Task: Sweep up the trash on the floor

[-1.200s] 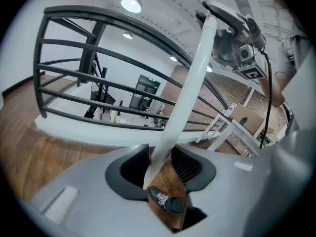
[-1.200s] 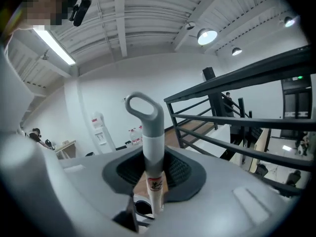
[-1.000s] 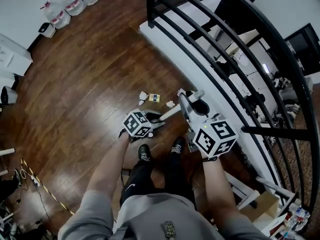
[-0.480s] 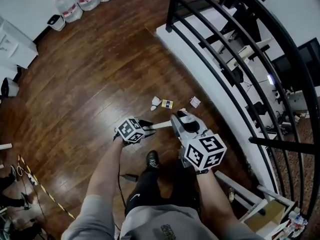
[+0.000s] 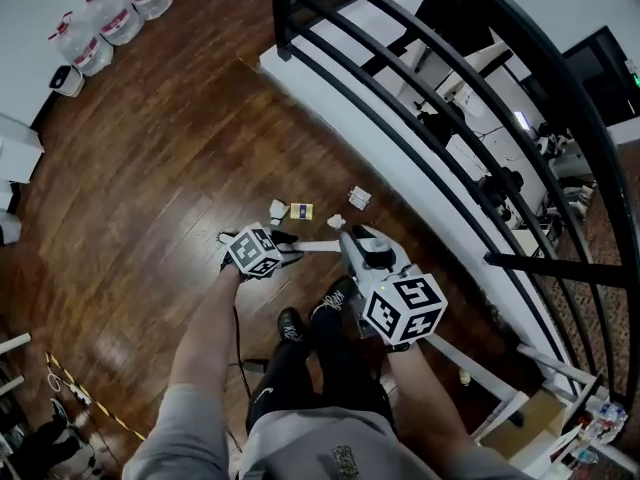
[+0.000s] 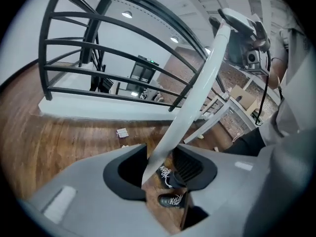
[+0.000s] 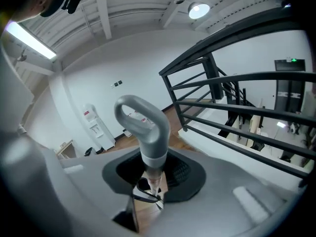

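Note:
Several bits of trash lie on the dark wood floor: a white scrap (image 5: 277,209), a small yellow box (image 5: 301,210), a crumpled white piece (image 5: 336,222) and a printed paper (image 5: 359,197), the last also in the left gripper view (image 6: 122,132). A white pole (image 5: 320,245) runs level above the floor to a grey looped handle (image 7: 143,127). My right gripper (image 7: 150,174) is shut on that handle's neck. My left gripper (image 6: 158,157) has the white pole (image 6: 192,98) passing loosely between its jaws, which are opening. In the head view the left gripper (image 5: 283,249) is just short of the trash, the right gripper (image 5: 362,256) beside it.
A black railing (image 5: 420,118) on a white ledge (image 5: 330,98) curves along the right. Water jugs (image 5: 110,13) stand against the far wall. The person's black shoes (image 5: 310,313) are under the grippers. A white frame (image 5: 490,378) and cardboard lie at lower right, cables (image 5: 70,393) at lower left.
Both grippers have dropped toward the floor with the pole. The left gripper's jaws have widened around the white pole. The trash has stayed where it was.

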`<move>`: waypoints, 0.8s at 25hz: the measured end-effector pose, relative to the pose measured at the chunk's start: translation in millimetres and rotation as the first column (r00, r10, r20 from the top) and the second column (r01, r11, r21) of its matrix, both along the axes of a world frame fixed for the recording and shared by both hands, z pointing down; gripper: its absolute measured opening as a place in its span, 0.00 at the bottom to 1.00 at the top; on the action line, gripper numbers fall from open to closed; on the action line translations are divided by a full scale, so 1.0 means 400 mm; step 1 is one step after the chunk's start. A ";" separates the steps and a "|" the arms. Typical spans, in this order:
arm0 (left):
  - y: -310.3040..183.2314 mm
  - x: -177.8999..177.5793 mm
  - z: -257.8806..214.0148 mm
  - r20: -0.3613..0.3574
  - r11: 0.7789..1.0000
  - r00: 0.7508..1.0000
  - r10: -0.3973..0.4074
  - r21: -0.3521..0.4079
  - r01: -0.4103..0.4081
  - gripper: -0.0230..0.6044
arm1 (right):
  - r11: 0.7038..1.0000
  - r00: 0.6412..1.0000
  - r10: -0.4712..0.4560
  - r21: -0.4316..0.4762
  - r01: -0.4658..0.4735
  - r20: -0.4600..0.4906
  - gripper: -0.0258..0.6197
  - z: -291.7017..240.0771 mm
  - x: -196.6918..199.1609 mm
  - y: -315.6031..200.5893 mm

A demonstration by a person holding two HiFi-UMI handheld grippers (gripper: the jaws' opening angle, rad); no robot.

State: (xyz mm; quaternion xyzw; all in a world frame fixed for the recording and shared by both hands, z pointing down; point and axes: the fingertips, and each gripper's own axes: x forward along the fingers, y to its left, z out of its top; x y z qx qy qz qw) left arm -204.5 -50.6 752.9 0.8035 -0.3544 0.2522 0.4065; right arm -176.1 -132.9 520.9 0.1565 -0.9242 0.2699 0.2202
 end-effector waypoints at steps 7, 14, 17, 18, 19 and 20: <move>-0.233 0.110 -0.008 0.022 0.990 0.990 0.138 0.033 -0.138 0.30 | 0.992 0.992 0.126 0.016 -0.126 0.000 0.18 -0.011 0.146 -0.204; -0.401 0.215 -0.017 0.040 0.958 0.961 0.275 0.072 -0.277 0.29 | 0.957 0.958 0.288 0.042 -0.288 -0.007 0.18 -0.027 0.273 -0.333; -0.438 0.268 -0.016 0.023 0.932 0.935 0.353 0.074 -0.354 0.29 | 0.927 0.926 0.375 0.037 -0.374 -0.029 0.18 -0.022 0.334 -0.365; -0.449 0.290 -0.017 0.015 0.919 0.922 0.388 0.076 -0.388 0.29 | 0.911 0.910 0.412 0.036 -0.411 -0.038 0.18 -0.023 0.357 -0.374; -0.461 0.312 -0.019 0.007 0.902 0.905 0.425 0.078 -0.424 0.29 | 0.892 0.891 0.451 0.036 -0.450 -0.046 0.18 -0.025 0.381 -0.382; -0.472 0.333 -0.020 0.000 0.884 0.887 0.462 0.081 -0.460 0.29 | 0.873 0.872 0.487 0.038 -0.486 -0.053 0.18 -0.028 0.403 -0.389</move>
